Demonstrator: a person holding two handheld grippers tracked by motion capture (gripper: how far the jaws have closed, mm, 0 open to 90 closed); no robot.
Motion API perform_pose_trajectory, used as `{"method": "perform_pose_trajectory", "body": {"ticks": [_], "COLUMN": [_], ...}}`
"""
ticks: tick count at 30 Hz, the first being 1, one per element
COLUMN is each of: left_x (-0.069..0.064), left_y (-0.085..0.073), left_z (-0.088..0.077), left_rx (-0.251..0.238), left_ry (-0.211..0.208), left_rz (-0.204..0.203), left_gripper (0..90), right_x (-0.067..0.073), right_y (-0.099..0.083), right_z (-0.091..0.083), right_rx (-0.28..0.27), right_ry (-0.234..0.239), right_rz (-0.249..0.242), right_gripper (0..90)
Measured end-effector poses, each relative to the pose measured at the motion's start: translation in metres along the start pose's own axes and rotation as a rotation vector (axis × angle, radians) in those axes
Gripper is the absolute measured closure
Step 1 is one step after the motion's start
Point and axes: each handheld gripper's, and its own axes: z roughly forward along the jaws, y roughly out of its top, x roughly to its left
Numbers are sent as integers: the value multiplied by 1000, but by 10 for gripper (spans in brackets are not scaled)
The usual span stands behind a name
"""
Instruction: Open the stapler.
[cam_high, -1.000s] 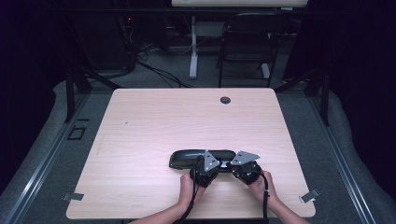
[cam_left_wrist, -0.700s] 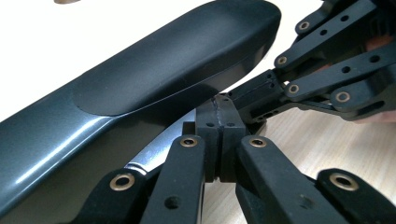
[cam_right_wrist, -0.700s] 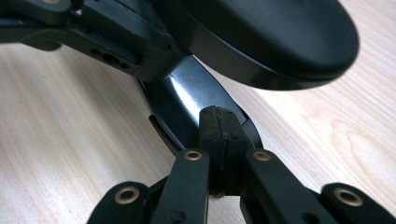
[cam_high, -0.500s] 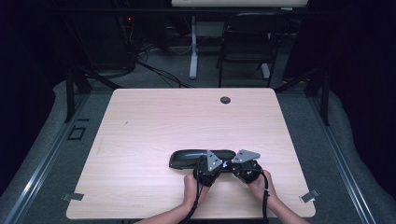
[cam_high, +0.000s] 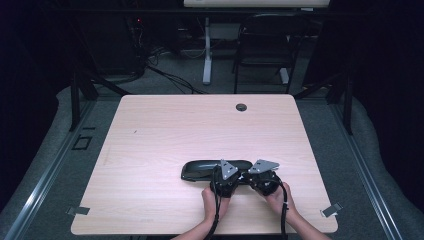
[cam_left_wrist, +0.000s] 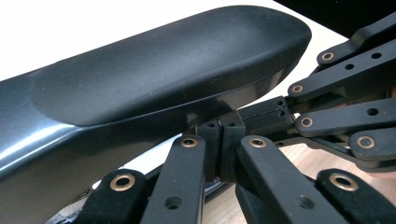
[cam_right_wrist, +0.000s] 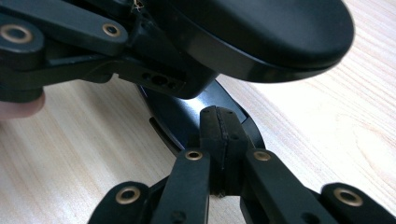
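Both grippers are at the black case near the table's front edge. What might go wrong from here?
The left gripper and right gripper each pinch only a thin edge of the glossy black case, so it may slip free. The two grippers crowd together at one end, so they may knock each other.

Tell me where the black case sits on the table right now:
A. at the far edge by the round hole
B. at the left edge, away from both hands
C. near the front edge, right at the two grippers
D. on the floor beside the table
C: in the high view the black case lies near the front of the table, with the left gripper and right gripper at its right end.
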Motion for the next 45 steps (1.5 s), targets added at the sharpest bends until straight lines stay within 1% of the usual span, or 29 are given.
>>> {"method": "perform_pose_trajectory", "body": {"ticks": [3, 4, 5, 6, 8, 10, 13, 14, 18, 19, 20, 22, 23, 25, 27, 30, 33, 35, 38, 40, 41, 42, 43, 45], "left_x": [0, 0, -1, -1, -1, -1, -1, -1, 0, 0, 1, 1, 1, 1, 1, 2, 3, 3, 3, 3, 3, 3, 1, 1], "left_y": [0, 0, 0, 0, 0, 0, 0, -1, -1, -1, -1, -1, -1, 0, 0, 0, -1, -1, -1, -2, -2, -1, 0, 0], "left_z": [1, 1, 1, 1, 2, 1, 1, 2, 2, 2, 1, 1, 1, 1, 1, 0, 0, 0, 0, 0, 0, 1, 1, 2], "left_rx": [-4, -4, -7, -6, -6, -6, -9, -19, -20, -23, -14, -14, -14, -14, -15, -10, -13, -18, -19, -22, -24, -20, -17, -21], "left_ry": [-5, -5, -1, -7, -3, -10, -6, -10, -20, -12, -31, -32, -33, -33, -30, -30, -31, -31, -31, -30, -30, -33, -38, -35], "left_rz": [-11, -11, -4, -4, -2, -3, -5, -14, -19, -19, -22, -19, -25, -20, -23, -6, -12, -15, -15, -17, -26, -26, -15, -8], "left_gripper": [900, 900, 900, 900, 900, 900, 900, 900, 900, 900, 900, 900, 900, 900, 900, 900, 900, 900, 900, 900, 900, 900, 900, 900], "right_x": [1, 1, 2, 2, 2, 1, 2, 1, 1, 1, 1, 1, 1, 1, 1, 1, 0, 0, 0, 0, 0, 0, 0, -1], "right_y": [0, 0, 1, 1, 1, 1, 1, 1, 1, 1, 1, 1, 1, 1, 1, 1, 1, 0, 0, 0, 0, 0, 0, 0], "right_z": [0, 0, 0, 0, 0, 0, 0, 0, 0, 0, 0, 0, 0, 0, 0, 0, 0, 0, 0, 0, 1, 0, 0, 0], "right_rx": [0, 0, 11, 11, 5, 5, 12, 8, 8, 8, 9, 8, 7, 8, 10, 9, 8, -2, 6, 2, -6, -4, -7, -3], "right_ry": [-7, -7, -14, -15, -9, -9, -10, -6, -6, -7, -5, -4, -6, -6, -3, -2, -1, 3, 1, 3, 2, -1, 3, 7], "right_rz": [2, 2, -9, -9, -2, 1, -5, 1, 3, 2, 5, 7, 3, -3, 6, 6, 3, 12, 6, 14, 15, 10, 16, 18], "right_gripper": [900, 900, 900, 900, 900, 900, 900, 900, 900, 900, 900, 900, 900, 900, 900, 900, 900, 900, 900, 900, 900, 900, 900, 900]}}
